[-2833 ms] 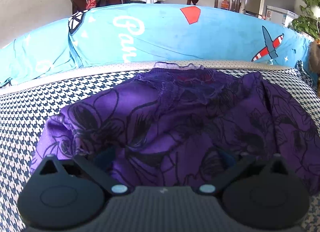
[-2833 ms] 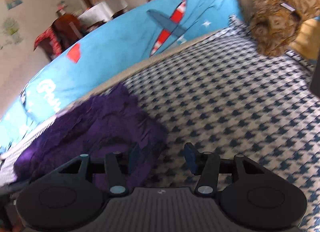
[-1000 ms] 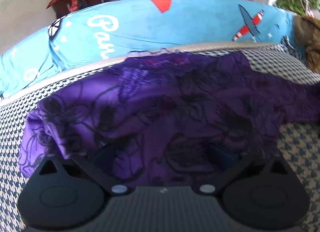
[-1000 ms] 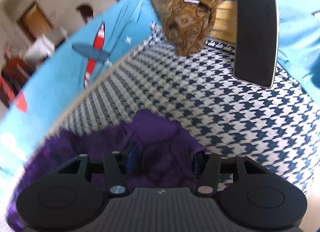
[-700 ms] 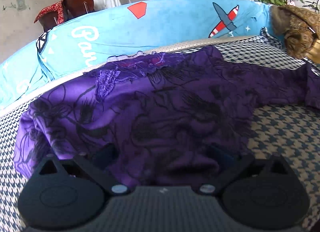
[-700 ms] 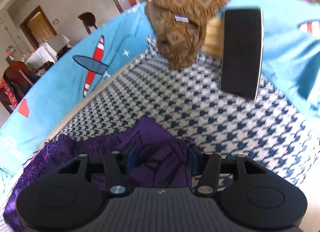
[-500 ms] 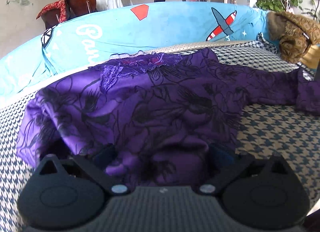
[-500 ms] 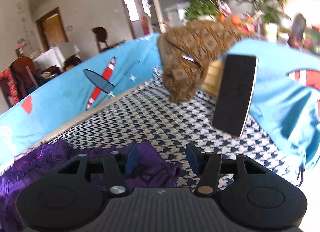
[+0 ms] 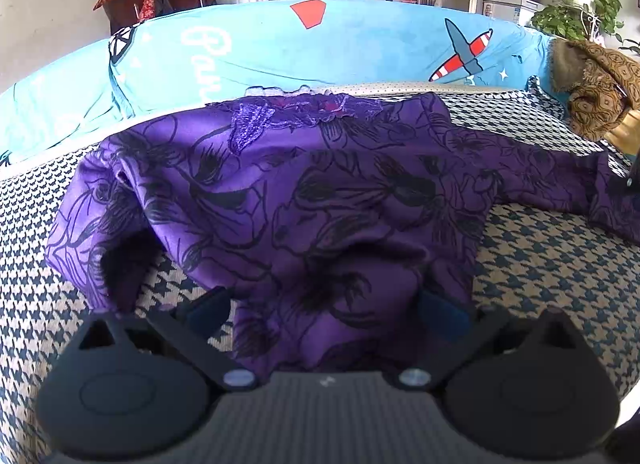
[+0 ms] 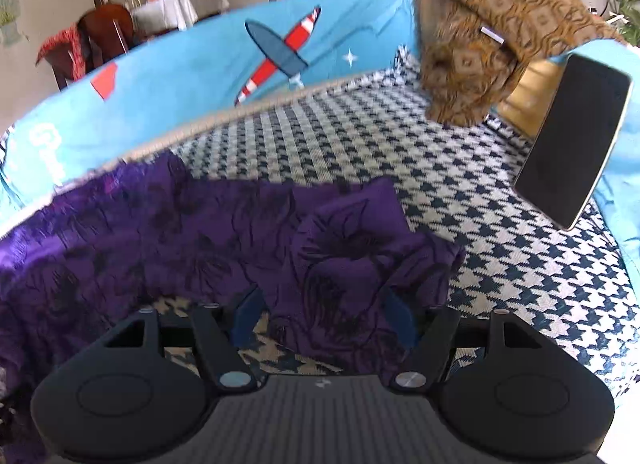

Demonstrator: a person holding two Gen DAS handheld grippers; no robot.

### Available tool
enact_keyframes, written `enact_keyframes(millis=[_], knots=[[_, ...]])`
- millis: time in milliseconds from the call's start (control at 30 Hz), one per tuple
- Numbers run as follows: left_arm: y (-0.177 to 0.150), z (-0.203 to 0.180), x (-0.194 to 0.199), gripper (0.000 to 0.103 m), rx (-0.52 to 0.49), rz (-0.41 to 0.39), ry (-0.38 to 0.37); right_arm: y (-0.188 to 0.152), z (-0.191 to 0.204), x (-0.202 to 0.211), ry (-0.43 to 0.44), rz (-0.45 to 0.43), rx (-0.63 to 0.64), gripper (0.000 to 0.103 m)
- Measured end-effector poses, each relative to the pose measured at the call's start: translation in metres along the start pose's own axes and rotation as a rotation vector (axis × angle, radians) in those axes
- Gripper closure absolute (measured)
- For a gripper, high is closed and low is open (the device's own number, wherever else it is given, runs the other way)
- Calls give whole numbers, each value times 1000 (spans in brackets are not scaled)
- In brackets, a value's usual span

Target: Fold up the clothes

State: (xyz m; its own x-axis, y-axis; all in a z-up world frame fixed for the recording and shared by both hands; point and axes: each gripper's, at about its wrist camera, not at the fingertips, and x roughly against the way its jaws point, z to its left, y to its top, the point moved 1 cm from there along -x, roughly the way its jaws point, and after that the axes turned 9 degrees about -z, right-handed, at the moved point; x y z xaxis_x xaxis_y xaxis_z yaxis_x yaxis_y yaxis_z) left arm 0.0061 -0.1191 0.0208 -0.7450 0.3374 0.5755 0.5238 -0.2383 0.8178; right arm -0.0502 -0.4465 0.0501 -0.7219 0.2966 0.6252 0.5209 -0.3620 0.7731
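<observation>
A purple garment with a black flower print [image 9: 320, 192] lies spread on a sofa seat covered in black-and-white houndstooth cloth [image 9: 560, 264]. Its lace neckline [image 9: 296, 108] is at the far edge, close to the light blue cover with a red and blue airplane print [image 9: 360, 48] on the sofa back.

In the left wrist view, the near hem of the garment comes down between the two fingers of the left gripper [image 9: 324, 310]. The fingers stand wide apart, one at each side of the cloth, and they do not press it. One sleeve reaches far to the right over the seat.

In the right wrist view, the end of this sleeve [image 10: 348, 260] is bunched between the fingers of the right gripper [image 10: 324, 320]. These fingers are also apart; the right one touches the cloth, and the left one has a small gap of bare seat beside it.

A brown patterned garment [image 10: 480, 52] hangs over the sofa corner, and a black phone [image 10: 572, 140] leans just beside it, well apart from the purple sleeve.
</observation>
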Motion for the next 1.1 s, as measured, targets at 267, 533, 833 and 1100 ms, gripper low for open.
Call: enact_keyframes(millis=[267, 533, 833, 1100], knots=[[-2, 2, -5, 0, 9, 13, 5, -7, -3, -18, -63, 42, 5, 44], [-4, 0, -8, 0, 5, 19, 6, 10, -35, 10, -166, -127, -209, 88], [-9, -7, -8, 0, -14, 35, -21, 21, -50, 47, -488, -388, -235, 84], [-17, -15, 4, 0, -42, 26, -45, 24, -27, 51, -383, -396, -232, 69]])
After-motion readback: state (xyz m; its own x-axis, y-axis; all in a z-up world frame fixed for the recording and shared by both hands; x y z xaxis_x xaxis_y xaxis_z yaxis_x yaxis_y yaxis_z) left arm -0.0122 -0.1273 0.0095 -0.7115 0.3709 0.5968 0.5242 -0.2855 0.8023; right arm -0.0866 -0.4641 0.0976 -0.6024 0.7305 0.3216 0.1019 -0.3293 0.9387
